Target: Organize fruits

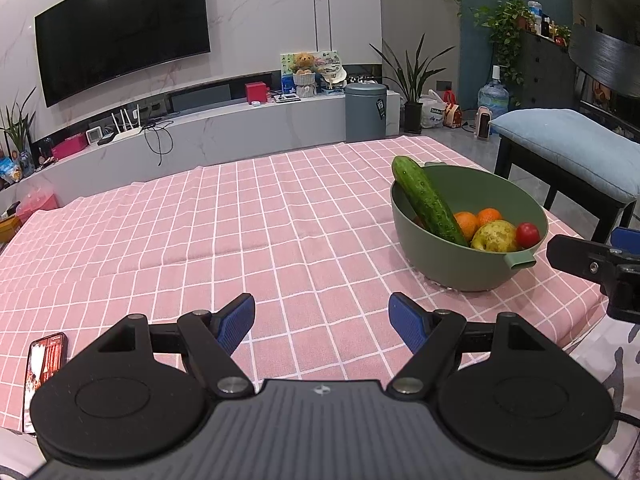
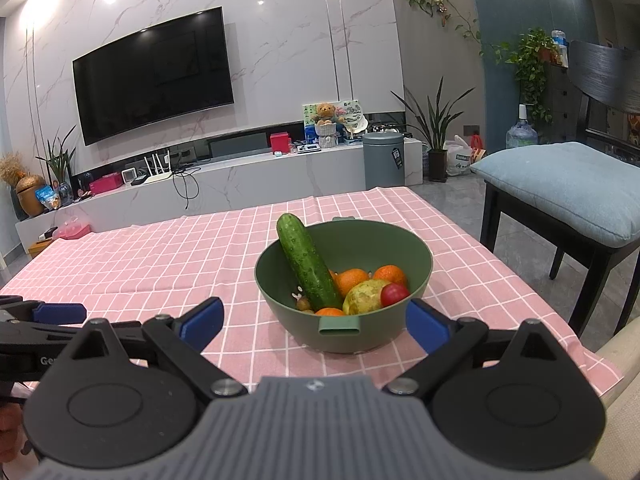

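Leaning in the green bowl (image 2: 344, 256), a cucumber (image 2: 306, 264) points up-left past its far rim, w/ 3 oranges, a pear (image 2: 364, 298) & tomato (image 2: 394, 294) beside it. Left gripper (image 1: 322, 322) & right gripper (image 2: 316, 320): wide open, empty.

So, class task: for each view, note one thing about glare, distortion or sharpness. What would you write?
Left wrist view: fisheye bends the TV edges, ceiling lights glint on its screen, corners go dark. Right wrist view: ceiling lights flare on the marble wall; bowl and cucumber look sharp.
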